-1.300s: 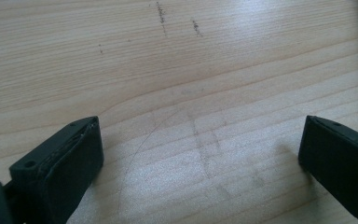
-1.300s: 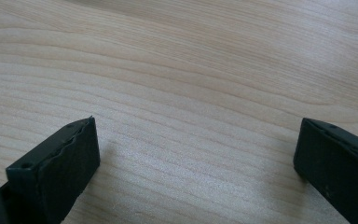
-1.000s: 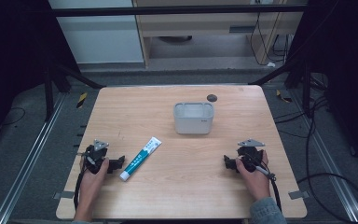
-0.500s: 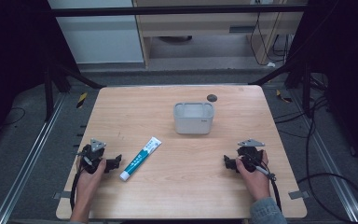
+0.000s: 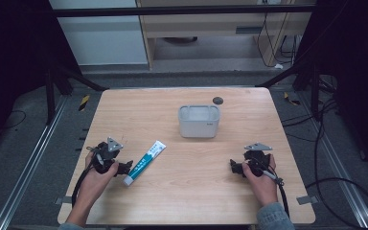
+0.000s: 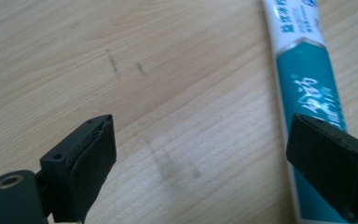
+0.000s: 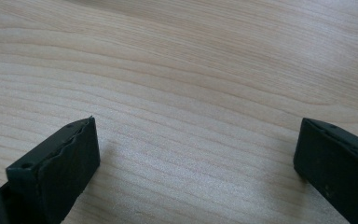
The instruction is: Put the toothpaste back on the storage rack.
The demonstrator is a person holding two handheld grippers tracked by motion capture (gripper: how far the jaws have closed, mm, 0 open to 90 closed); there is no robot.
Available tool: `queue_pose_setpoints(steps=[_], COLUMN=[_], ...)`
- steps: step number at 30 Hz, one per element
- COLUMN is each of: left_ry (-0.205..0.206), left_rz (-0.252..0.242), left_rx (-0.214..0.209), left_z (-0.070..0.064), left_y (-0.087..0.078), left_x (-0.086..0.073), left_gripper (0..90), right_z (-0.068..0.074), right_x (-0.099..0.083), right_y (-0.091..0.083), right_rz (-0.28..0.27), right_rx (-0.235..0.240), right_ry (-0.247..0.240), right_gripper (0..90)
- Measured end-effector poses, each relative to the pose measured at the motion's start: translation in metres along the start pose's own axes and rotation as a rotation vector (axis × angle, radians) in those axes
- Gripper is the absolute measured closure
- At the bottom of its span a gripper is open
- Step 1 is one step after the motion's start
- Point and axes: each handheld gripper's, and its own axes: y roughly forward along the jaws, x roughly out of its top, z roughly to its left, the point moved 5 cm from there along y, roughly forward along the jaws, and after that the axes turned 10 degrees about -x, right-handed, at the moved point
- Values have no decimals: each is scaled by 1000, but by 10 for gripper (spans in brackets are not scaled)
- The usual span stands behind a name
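A teal and white toothpaste tube (image 5: 144, 163) lies flat on the wooden table (image 5: 187, 191), slanting from near left to far right. My left gripper (image 5: 124, 167) sits just left of the tube's near end, jaws wide open and empty. In the left gripper view the tube (image 6: 303, 74) runs along the right side, partly behind the right jaw, and the left gripper (image 6: 214, 158) has bare wood between its jaws. My right gripper (image 5: 234, 167) rests open at the table's near right, over bare wood (image 7: 191, 93).
A grey rectangular bin (image 5: 199, 121) stands at the table's centre back. A small dark round object (image 5: 217, 100) lies behind it near the far edge. Black cables trail from both grippers toward the near edge.
The left gripper has shifted slightly toward the toothpaste tube's near end. The right gripper has stayed put.
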Motion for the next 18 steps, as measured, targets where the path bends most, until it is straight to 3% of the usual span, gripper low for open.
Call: queue_pose_setpoints(steps=[7, 11, 18], left_ry=[65, 68, 125], left_rz=[58, 70, 67], left_rx=[-35, -68, -99], left_z=[-20, -26, -31], left_y=[8, 9, 4], left_x=[12, 18, 37], left_gripper=[68, 82, 86], right_z=[0, 0, 0], right_x=[0, 0, 0], right_y=[0, 0, 0], right_rz=[0, 0, 0], right_rx=[0, 0, 0], right_ry=[0, 0, 0], right_gripper=[6, 6, 6])
